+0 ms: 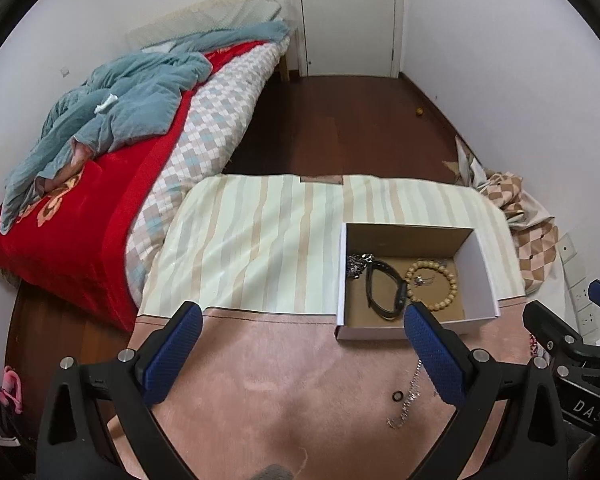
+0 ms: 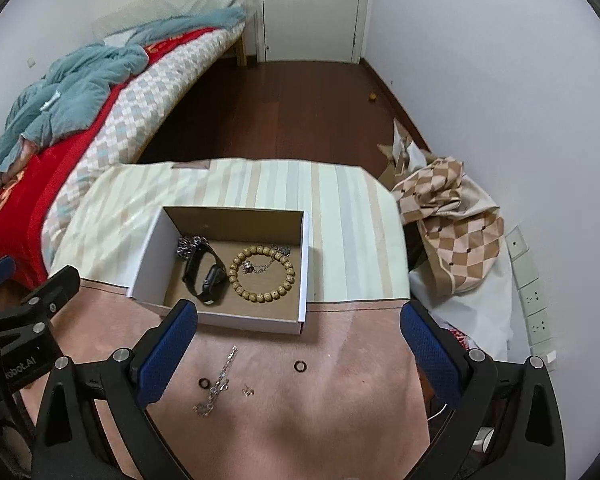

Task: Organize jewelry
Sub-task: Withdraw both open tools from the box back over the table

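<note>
An open cardboard box (image 2: 155,240) (image 1: 482,276) stands on the table. Inside lie a black wristband (image 2: 205,276) (image 1: 384,288), a wooden bead bracelet (image 2: 261,274) (image 1: 432,284) and a silver chain (image 2: 187,246) (image 1: 358,264). On the pink cloth (image 2: 300,420) in front lie a silver chain bracelet (image 2: 217,384) (image 1: 408,400), two dark rings (image 2: 300,367) (image 2: 204,382), one of them also in the left wrist view as a ring (image 1: 398,396), and a small silver piece (image 2: 247,391). My left gripper (image 1: 302,328) is open over the cloth, left of the box. My right gripper (image 2: 297,326) is open above the loose pieces.
A striped cloth (image 1: 259,236) covers the table's far half. A bed (image 1: 99,184) with red and checked bedding lies left. Checked fabric (image 2: 452,216) is heaped at the right beside wall sockets (image 2: 536,300). Dark wood floor (image 2: 279,112) leads to a white door (image 1: 348,16).
</note>
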{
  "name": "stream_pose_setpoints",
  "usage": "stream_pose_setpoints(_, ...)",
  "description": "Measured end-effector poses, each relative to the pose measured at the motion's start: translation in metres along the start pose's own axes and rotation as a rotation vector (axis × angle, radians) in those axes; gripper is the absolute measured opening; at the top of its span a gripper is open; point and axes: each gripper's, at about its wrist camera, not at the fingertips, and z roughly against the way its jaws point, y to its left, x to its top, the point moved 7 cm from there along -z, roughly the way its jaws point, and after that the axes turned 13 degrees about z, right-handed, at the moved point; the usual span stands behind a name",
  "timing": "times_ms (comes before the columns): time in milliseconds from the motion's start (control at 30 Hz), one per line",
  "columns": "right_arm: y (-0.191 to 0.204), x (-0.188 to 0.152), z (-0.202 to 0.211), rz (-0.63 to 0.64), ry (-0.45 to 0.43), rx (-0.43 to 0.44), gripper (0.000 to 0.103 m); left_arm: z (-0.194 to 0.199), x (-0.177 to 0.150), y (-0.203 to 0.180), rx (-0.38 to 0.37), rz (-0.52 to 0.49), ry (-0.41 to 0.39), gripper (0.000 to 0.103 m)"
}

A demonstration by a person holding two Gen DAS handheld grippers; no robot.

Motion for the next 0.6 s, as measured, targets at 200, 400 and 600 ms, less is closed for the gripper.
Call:
stream_pose_setpoints(200, -0.002, -0.005, 0.039, 0.007, -0.062, -0.034, 0.102, 0.033, -0.005, -0.002, -0.023, 0.004, -0.037, 0.103)
stream_pose_setpoints(400, 0.001, -0.010, 0.062, 0.006, -0.094, -0.023, 0.102, 0.050, -0.010, 0.000, -0.020, 0.003, -0.083, 0.103)
stream_pose_setpoints(600, -0.003, -0.022, 0.054, -0.028, -0.078, 0.001, 0.102, 0.040, -0.022, 0.007, -0.008, 0.025, -0.054, 0.103)
